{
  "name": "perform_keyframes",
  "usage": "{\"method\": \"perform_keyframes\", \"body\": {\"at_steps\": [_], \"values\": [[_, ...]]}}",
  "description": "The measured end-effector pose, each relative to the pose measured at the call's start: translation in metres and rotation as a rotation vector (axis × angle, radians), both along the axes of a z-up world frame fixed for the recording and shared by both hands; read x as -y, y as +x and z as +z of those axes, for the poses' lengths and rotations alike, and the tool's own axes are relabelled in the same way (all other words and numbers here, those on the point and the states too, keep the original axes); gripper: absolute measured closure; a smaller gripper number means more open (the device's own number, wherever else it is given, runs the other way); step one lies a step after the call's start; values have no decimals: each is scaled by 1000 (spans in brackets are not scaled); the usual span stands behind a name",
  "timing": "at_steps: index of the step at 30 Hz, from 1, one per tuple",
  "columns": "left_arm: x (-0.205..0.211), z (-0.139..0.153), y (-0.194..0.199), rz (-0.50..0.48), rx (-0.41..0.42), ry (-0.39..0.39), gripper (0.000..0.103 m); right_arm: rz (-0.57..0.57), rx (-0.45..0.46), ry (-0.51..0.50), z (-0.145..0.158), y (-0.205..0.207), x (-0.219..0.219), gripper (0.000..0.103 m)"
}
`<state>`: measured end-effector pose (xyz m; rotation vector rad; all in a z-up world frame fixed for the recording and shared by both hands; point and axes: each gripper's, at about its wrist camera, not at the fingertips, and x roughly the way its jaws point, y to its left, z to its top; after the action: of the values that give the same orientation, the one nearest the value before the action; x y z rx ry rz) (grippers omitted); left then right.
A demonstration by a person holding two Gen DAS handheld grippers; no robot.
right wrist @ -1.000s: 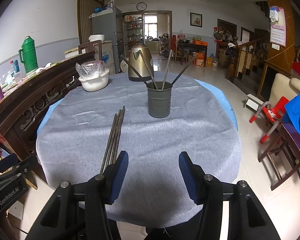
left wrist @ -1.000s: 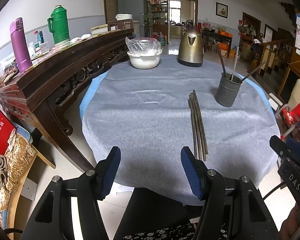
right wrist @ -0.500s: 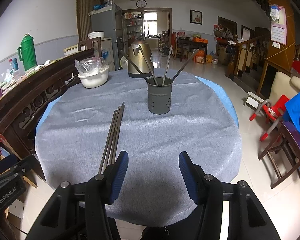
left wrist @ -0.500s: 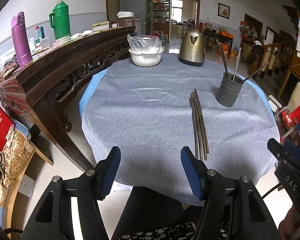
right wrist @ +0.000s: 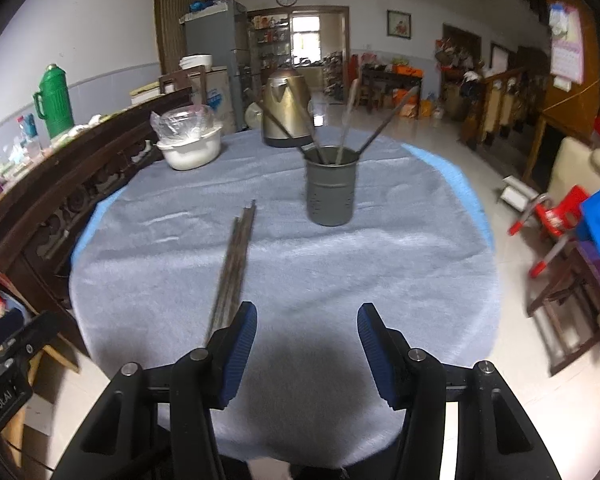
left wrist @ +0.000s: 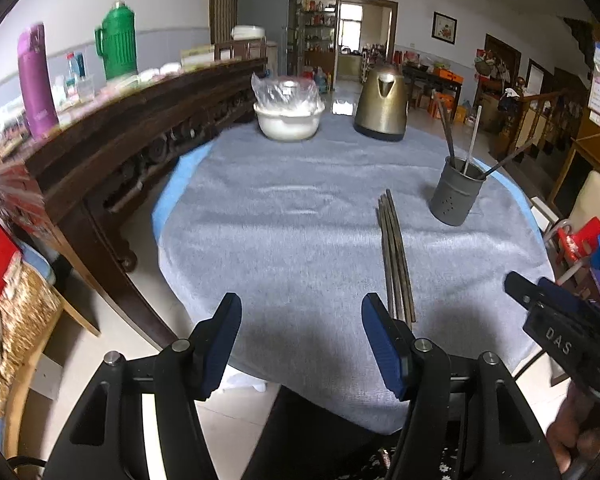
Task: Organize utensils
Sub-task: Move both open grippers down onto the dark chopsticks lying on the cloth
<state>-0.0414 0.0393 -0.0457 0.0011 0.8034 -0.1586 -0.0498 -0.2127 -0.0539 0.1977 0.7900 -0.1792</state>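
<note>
A bundle of dark chopsticks (left wrist: 395,256) lies flat on the grey tablecloth (left wrist: 284,232), pointing away from me; it also shows in the right wrist view (right wrist: 234,268). A grey perforated utensil holder (left wrist: 456,196) stands upright to their right with several chopsticks leaning in it; the right wrist view shows the holder (right wrist: 331,190) too. My left gripper (left wrist: 300,320) is open and empty over the table's near edge, its right finger close to the chopsticks' near ends. My right gripper (right wrist: 307,328) is open and empty, just right of the chopsticks' near ends.
A white bowl covered in plastic (left wrist: 289,118) and a brass-coloured kettle (left wrist: 381,108) stand at the table's far side. A dark carved sideboard (left wrist: 112,132) with flasks runs along the left. Chairs (right wrist: 572,280) stand on the floor to the right.
Both grippers have moved forward over the table's near edge toward the chopsticks. Their jaws stay open. The chopsticks and holder have not moved.
</note>
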Motion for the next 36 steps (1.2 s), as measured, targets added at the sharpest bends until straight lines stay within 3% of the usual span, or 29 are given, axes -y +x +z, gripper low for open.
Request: {"method": "perform_keyframes", "body": {"at_steps": [5, 8, 21, 36], "values": [[-6, -19, 16, -3, -68, -23, 40, 89, -21, 120, -18, 34, 8, 48], [-10, -31, 26, -1, -103, -30, 40, 102, -48, 196, -34, 56, 14, 62], [15, -81, 76, -43, -253, -21, 40, 171, -204, 336, -92, 115, 13, 73], [36, -86, 105, -39, -276, 0, 40, 224, -280, 291, -106, 141, 6, 82]]}}
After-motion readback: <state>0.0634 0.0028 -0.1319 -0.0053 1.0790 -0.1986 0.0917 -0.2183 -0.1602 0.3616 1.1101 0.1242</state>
